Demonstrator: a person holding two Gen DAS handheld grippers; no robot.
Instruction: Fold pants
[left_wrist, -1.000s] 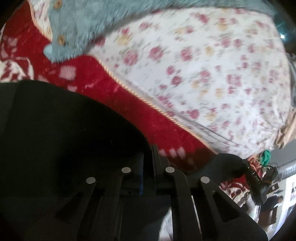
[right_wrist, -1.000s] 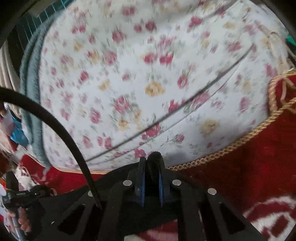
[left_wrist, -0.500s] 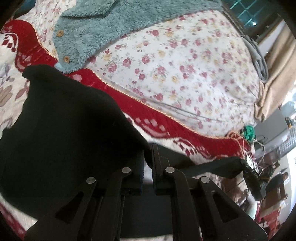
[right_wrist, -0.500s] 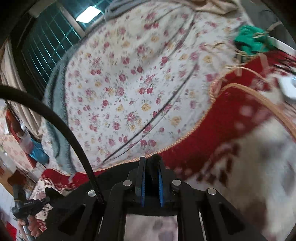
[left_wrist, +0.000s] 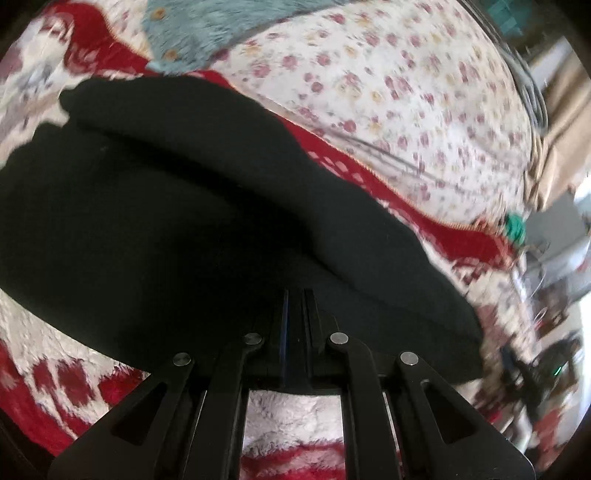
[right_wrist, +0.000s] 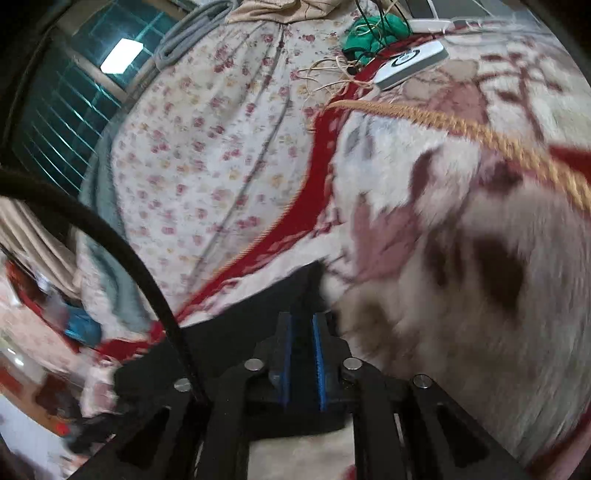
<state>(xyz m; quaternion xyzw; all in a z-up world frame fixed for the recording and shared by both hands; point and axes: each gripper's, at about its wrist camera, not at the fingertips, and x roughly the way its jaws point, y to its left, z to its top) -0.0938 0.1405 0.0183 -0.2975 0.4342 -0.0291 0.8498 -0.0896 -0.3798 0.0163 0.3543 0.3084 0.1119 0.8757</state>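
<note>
The black pants (left_wrist: 184, 221) lie doubled over on a red and white plush blanket (left_wrist: 55, 354), one layer on top of another. My left gripper (left_wrist: 295, 295) is shut on their near edge. In the right wrist view a corner of the pants (right_wrist: 240, 332) rests on the blanket (right_wrist: 443, 258). My right gripper (right_wrist: 302, 321) has black cloth between its blue pads (right_wrist: 286, 350), and its jaws are opening.
Beyond the blanket lies a floral sheet (left_wrist: 406, 92), also seen in the right wrist view (right_wrist: 207, 147). A teal fleece garment (left_wrist: 207, 29) lies at the far left. A white device (right_wrist: 410, 62), green yarn (right_wrist: 365, 33) and a gold cord trim (right_wrist: 461, 125) sit far right. A black cable (right_wrist: 110, 240) crosses the left.
Both grippers have drawn the pants back across the blanket towards the near side. The black cloth now lies folded over itself. The right wrist has rolled, and its pads stand slightly wider apart.
</note>
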